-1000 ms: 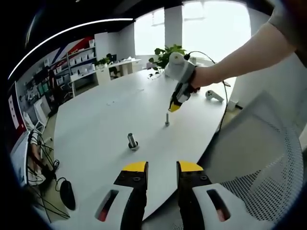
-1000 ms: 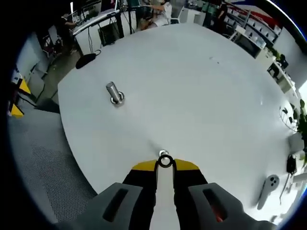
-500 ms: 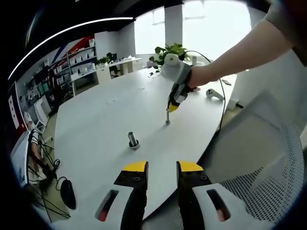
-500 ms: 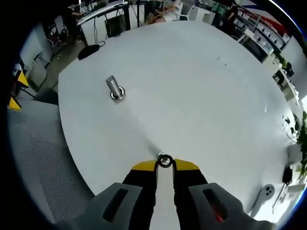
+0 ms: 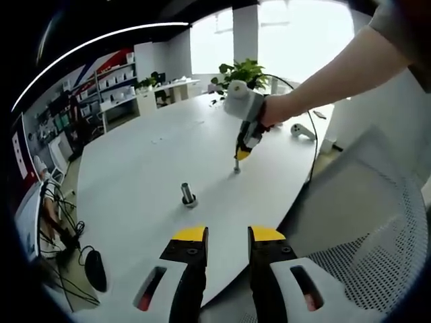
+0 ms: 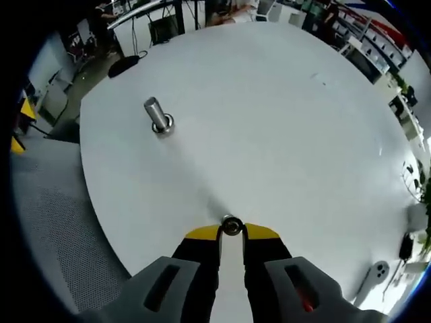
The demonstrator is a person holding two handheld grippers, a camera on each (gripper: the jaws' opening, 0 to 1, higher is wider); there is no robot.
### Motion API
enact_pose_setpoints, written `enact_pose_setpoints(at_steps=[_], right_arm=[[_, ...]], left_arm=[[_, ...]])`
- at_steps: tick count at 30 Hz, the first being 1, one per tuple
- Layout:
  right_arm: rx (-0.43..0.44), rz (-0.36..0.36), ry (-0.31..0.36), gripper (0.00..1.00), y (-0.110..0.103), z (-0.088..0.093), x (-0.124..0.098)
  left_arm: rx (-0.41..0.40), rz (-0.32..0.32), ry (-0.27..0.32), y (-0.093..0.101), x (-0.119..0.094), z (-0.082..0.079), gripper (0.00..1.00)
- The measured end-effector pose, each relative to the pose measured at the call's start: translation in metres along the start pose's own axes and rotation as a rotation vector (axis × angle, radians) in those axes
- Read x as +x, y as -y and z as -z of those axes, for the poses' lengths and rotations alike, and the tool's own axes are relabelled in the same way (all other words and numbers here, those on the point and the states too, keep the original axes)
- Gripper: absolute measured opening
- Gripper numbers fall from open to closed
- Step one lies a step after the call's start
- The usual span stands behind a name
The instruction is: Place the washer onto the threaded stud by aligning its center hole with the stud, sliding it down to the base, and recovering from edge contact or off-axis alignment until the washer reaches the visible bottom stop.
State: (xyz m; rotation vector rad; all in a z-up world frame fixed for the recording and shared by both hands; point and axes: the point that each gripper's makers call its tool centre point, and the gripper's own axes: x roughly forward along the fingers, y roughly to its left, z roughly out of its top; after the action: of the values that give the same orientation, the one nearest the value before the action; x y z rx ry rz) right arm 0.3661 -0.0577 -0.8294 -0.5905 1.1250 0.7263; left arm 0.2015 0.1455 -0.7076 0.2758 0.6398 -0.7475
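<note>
Pinching the washer point(image 6: 231, 226) by its rim, the right gripper point(image 6: 231, 230) is held directly over the threaded stud point(image 5: 236, 165), seen at 12 o'clock from the left gripper point(image 5: 226, 235), whose jaws stand narrowly apart and empty. Washer is judged light, stiff, slippery metal; an edge grip keeps the hole clear. A second stud point(image 6: 157, 116) stands at 10 o'clock on the white table point(image 6: 283, 128). No legible writing is seen.
</note>
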Motion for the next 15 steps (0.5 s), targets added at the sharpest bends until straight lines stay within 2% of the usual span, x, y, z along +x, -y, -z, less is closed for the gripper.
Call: enact_pose_setpoints(at_steps=[15], right_arm=[[0.024,-0.032,-0.041,0.14,-0.002,0.012,0.03]], left_arm=[[-0.008,-0.013,-0.023,-0.003,0.001,0.005,0.21]])
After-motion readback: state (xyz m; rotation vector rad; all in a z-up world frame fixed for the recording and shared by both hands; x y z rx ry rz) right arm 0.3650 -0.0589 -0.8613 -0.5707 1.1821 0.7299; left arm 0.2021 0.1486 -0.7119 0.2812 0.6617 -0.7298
